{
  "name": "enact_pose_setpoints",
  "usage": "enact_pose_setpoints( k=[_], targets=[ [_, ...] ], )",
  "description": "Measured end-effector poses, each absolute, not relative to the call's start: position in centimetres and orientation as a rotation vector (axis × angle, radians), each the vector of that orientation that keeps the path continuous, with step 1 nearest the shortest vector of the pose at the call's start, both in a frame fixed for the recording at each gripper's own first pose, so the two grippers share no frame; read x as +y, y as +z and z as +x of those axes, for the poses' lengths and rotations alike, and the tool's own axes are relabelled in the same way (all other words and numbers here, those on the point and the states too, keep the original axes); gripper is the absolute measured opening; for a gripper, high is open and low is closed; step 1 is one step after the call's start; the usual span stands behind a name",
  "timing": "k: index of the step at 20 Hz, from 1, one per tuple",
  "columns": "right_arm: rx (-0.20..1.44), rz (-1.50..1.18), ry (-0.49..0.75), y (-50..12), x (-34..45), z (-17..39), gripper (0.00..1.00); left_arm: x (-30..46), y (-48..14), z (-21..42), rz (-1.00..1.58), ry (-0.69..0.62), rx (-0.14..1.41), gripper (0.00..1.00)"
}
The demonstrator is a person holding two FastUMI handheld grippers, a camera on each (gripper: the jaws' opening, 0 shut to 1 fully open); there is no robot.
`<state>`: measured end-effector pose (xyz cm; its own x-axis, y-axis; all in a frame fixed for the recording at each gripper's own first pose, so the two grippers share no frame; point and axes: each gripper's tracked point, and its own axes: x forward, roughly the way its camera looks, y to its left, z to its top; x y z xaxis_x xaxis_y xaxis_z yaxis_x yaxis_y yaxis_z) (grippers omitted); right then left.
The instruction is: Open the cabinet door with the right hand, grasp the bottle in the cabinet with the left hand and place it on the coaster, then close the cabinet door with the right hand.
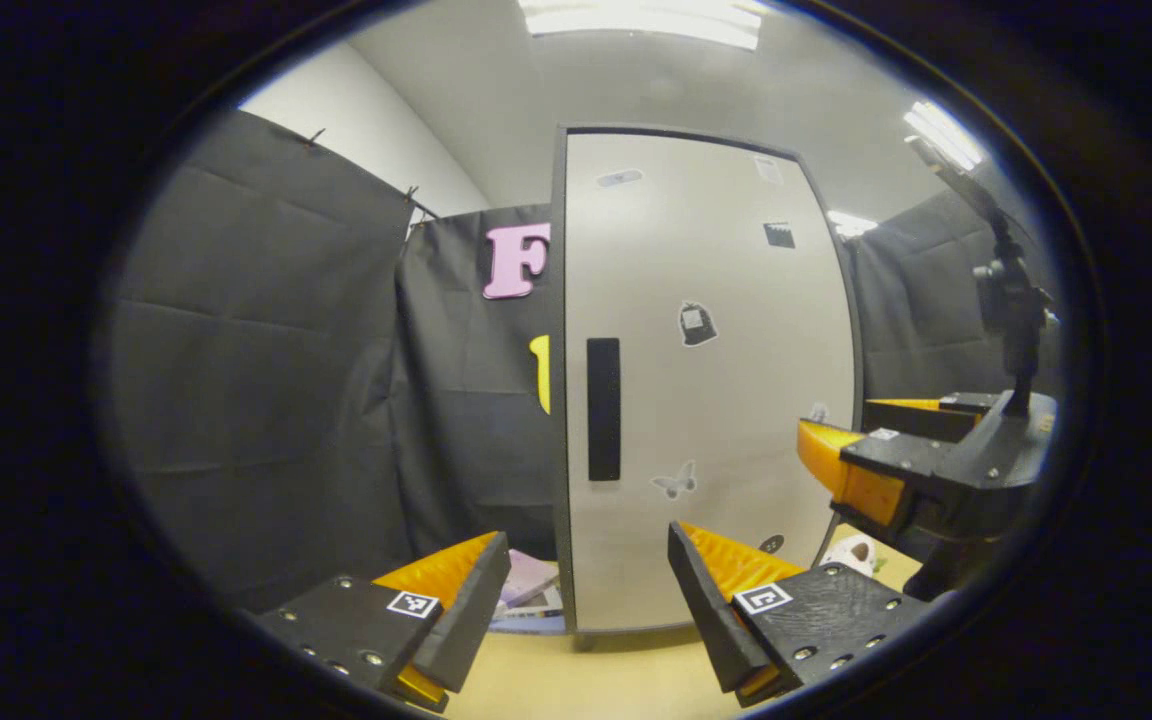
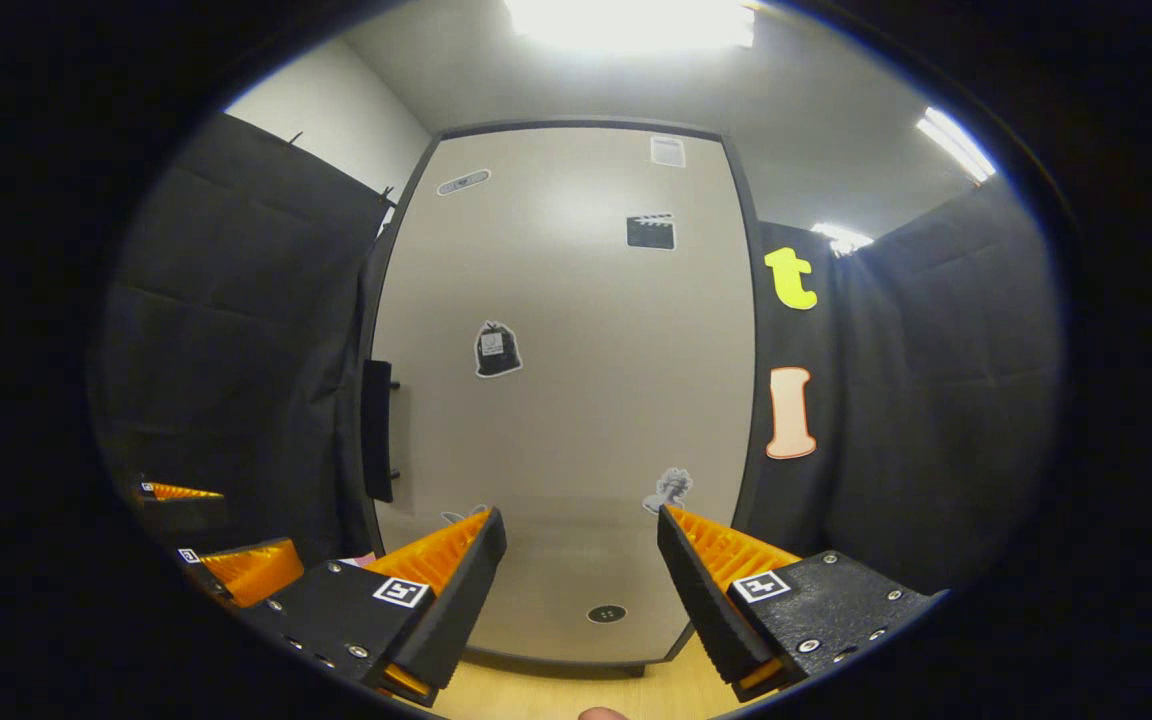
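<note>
- Right gripper [image 2: 576, 560] has its jaws spread, nothing between them; they face the shut door [image 2: 566, 400] square on, with the handle [image 2: 377, 430] up and well to their left.
- Left gripper [image 1: 586, 590] also has spread, empty jaws; in its view the handle [image 1: 603, 408] stands above the gap, just left of centre.
- Door is unopened, so the bottle is hidden behind it.
- To open well, I judge the right jaws should swing left, straddle the upright handle, pinch it, then pull along the hinge arc.
- Left should wait clear of that swing.
</note>
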<state>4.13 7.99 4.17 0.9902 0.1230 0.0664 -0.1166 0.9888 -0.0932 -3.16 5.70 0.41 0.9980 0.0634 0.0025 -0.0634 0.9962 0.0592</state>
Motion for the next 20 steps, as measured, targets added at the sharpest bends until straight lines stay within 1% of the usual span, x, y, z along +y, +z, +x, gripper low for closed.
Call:
enact_pose_setpoints(
  k=[1, 2, 3, 6, 7, 8, 9, 13, 16, 20],
  targets=[
    [-0.080, -0.092, 0.137, 4.6, 8.8, 4.5, 0.94, 6.3, 0.3, -3.7, 0.059, 0.077, 0.004, 0.91],
    [-0.089, -0.096, 0.152, 5.1, 9.6, 4.8, 0.91, 7.1, 0.1, -4.1, 0.061, 0.092, 0.007, 0.91],
    [-0.098, -0.101, 0.166, 5.5, 10.5, 5.2, 0.94, 7.7, -0.1, -4.4, 0.063, 0.105, 0.010, 0.91],
    [-0.116, -0.113, 0.204, 6.4, 13.4, 5.9, 0.94, 9.6, -0.5, -5.5, 0.062, 0.146, 0.024, 0.91],
    [-0.123, -0.112, 0.217, 6.7, 14.4, 6.1, 0.91, 10.1, -0.7, -5.9, 0.061, 0.157, 0.030, 0.91],
    [-0.127, -0.111, 0.226, 6.9, 15.3, 6.3, 0.91, 10.7, -0.9, -6.3, 0.061, 0.168, 0.034, 0.91],
    [-0.131, -0.103, 0.244, 7.0, 16.4, 6.5, 0.94, 11.4, -1.1, -6.6, 0.062, 0.183, 0.038, 0.91],
    [-0.137, -0.084, 0.300, 7.5, 20.0, 7.4, 0.93, 14.1, -1.6, -8.0, 0.066, 0.240, 0.052, 0.91],
    [-0.127, -0.067, 0.344, 7.2, 22.6, 8.5, 0.93, 16.0, -1.8, -9.2, 0.064, 0.290, 0.059, 0.91],
    [-0.075, -0.054, 0.362, 5.7, 24.7, 10.5, 0.94, 18.1, -2.4, -10.0, 0.052, 0.343, 0.076, 0.91]
  ],
)
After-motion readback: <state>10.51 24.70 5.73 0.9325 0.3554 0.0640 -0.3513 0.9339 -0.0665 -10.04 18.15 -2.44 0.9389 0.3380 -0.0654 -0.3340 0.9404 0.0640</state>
